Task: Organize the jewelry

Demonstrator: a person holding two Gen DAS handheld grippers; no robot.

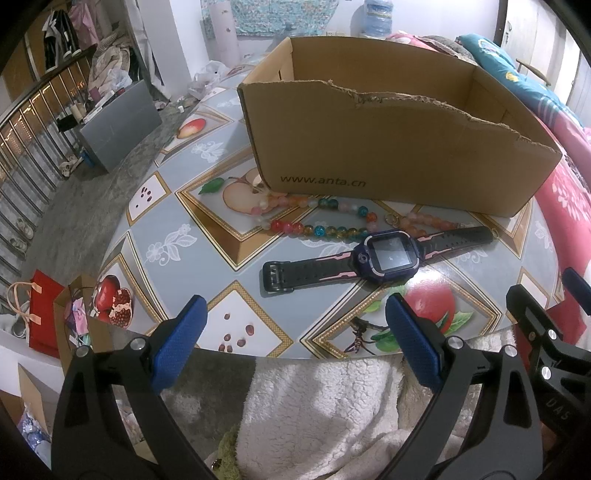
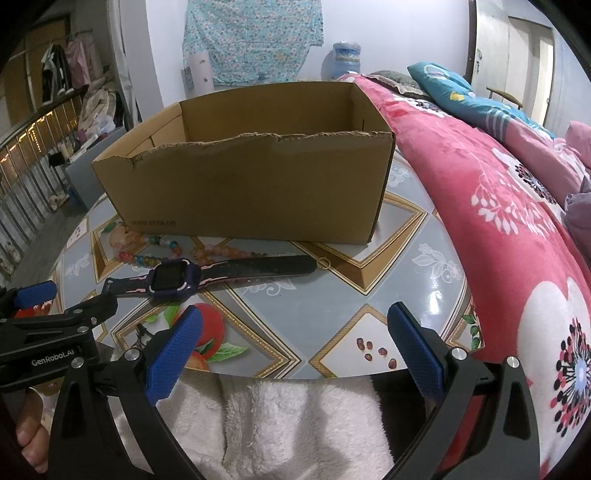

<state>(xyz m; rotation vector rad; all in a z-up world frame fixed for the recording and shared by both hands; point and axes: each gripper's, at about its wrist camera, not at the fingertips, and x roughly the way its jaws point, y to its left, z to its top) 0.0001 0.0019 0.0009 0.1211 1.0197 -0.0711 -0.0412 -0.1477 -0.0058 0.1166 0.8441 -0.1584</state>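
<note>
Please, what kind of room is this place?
Most likely a bedroom in a home: a bed with a red floral quilt beside the table, a teal pillow, and clothes hanging at the far left.

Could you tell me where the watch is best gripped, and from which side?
Probably the watch by its bare buckle-side strap, from above with the open left claw, pads either side of the strap. It lies flat, clear of the beads and box.
</note>
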